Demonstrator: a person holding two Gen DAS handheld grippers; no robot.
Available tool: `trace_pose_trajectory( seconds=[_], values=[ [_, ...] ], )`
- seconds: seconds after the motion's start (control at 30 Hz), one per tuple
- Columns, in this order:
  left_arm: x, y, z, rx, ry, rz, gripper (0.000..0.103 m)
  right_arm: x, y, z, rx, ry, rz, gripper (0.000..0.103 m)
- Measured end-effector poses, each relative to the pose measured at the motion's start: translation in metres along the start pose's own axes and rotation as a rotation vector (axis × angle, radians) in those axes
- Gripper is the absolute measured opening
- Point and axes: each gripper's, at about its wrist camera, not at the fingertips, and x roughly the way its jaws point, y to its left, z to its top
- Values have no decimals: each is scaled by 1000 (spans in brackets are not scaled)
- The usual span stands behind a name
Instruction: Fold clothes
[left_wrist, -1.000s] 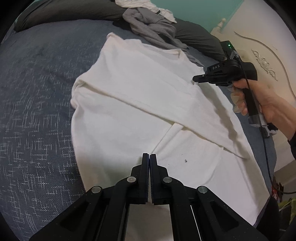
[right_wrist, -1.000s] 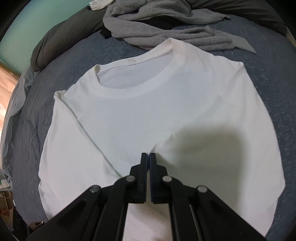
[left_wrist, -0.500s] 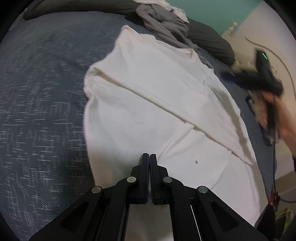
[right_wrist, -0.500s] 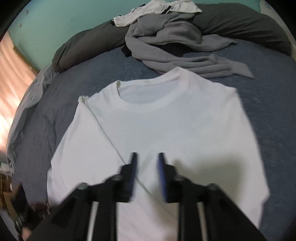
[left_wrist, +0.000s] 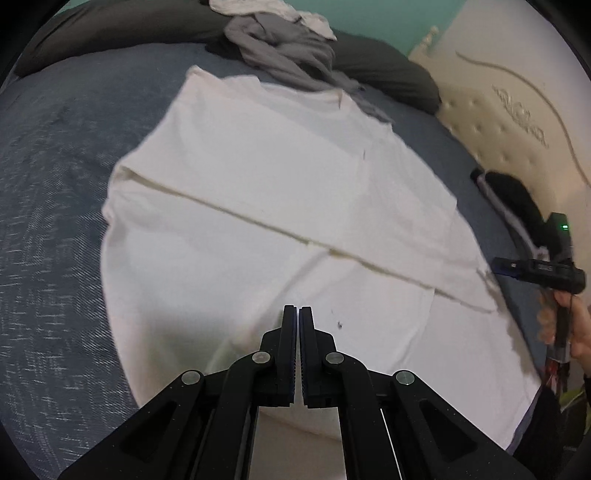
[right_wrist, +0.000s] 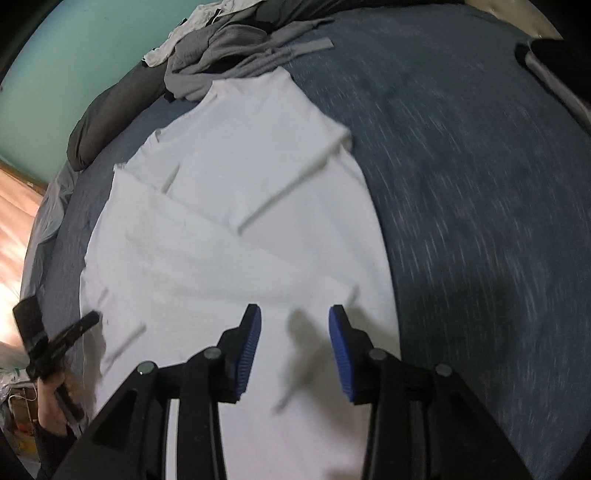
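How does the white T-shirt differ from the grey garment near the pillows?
The white T-shirt lies spread flat with one side folded over; the grey garment sits crumpled in a heap. The T-shirt is mid-bed, the grey one by the dark pillows. Both rest on the blue bedspread.

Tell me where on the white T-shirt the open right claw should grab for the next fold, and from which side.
Probably the T-shirt's free side edge bordering the bare blue bedspread, just right of the open right claw. Come in from the bedspread side, low and flat: that edge lies flat and unobstructed, while the far side is already folded over. The left claw is shut, holding nothing.
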Motion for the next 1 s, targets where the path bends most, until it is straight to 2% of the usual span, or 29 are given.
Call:
trace_pose_trajectory(
  seconds=[0.37,0.47,0.67,0.8,1.0],
  values=[
    [5,3,-4,-6,26,15,1,22,17,-30,15,87,-1,37],
    [5,3,-5,-9,27,12,1,23,20,-30,19,90,-7,6],
    [8,3,-4,-9,30,9,1,-7,41,-23,-8,-1,-2,3],
    [0,7,-8,-11,31,9,1,-53,62,-11,-38,-97,37,3],
    [-4,5,-6,-13,6,15,1,-108,88,8,-111,-193,72,3]
  ],
)
